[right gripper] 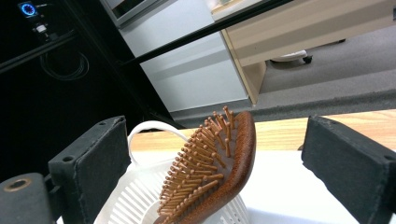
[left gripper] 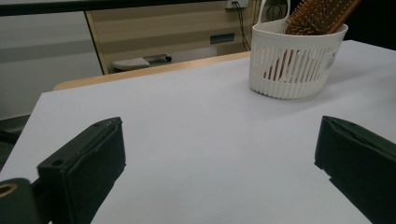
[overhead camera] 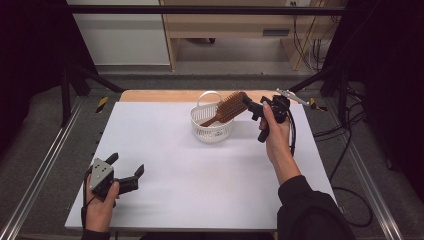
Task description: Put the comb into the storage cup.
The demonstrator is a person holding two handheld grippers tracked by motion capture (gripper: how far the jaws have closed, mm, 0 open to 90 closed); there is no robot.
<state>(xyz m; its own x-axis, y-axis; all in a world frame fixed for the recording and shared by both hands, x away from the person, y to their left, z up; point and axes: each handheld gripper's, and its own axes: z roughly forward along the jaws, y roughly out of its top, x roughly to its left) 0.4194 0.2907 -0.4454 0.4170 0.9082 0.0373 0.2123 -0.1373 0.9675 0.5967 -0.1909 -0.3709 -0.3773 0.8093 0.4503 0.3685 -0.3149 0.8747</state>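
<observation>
- The wooden hairbrush (overhead camera: 227,108) stands tilted in the white basket (overhead camera: 212,131); its handle end is down inside and its bristled head sticks out over the rim toward 2 o'clock.
- The basket sits on the white worktop (overhead camera: 200,175), at about 12 o'clock from the worktop's middle, near the far edge. Its looped handle rises at its far side.
- The right gripper (overhead camera: 254,107) is held just beside the brush head, at 3 o'clock from the basket. In the right gripper view its jaws stand wide apart with the hairbrush (right gripper: 212,172) between them, and neither jaw touches the wood. It holds nothing.
- The right hand (overhead camera: 274,135) grips the tool from below, and a dark sleeve (overhead camera: 310,210) covers the forearm.
- The left gripper (overhead camera: 125,170) lies at about 8 o'clock on the worktop, well apart from the basket. Its jaws are spread wide and hold nothing, with bare worktop between them in the left gripper view.
- From the left gripper view the basket (left gripper: 294,65) stands far off at 1 o'clock, with the hairbrush (left gripper: 320,16) leaning out of it.
</observation>
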